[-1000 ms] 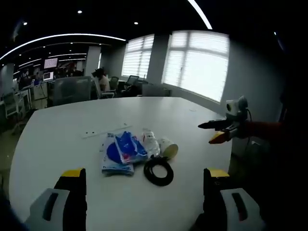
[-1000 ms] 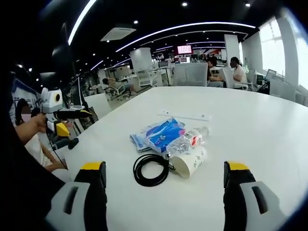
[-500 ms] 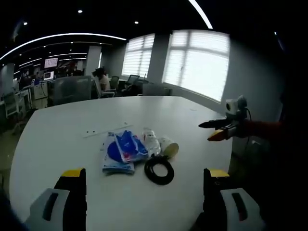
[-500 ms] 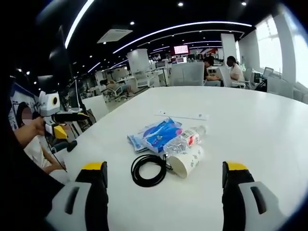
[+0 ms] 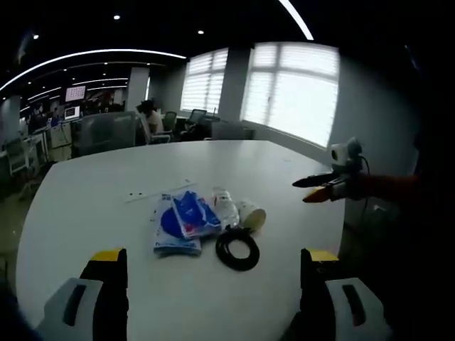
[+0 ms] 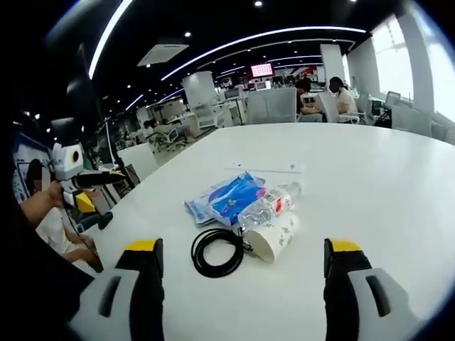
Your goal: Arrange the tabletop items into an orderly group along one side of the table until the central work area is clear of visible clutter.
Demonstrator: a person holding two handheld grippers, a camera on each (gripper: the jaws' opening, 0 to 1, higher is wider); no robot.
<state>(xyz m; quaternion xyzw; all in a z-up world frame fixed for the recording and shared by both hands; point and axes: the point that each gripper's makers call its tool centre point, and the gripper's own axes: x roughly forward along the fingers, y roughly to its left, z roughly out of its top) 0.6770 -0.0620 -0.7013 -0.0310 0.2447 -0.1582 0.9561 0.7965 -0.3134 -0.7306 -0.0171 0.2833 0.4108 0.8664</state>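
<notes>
- The left claw [image 5: 212,284] is wide open and holds nothing.
- The right claw [image 6: 242,280] is wide open and holds nothing too.
- In the middle of the white worktop [image 6: 370,185] lie blue packets [image 6: 226,199], a bottle [image 6: 270,203], a paper cup [image 6: 274,238] and a black cable [image 6: 217,252], all close together.

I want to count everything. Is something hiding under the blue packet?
Yes, a paler packet lies under the blue packet, its edges peeking out. The covered part can't be seen, so anything else underneath stays unknown. The water bottle lies beside them, not under.
</notes>
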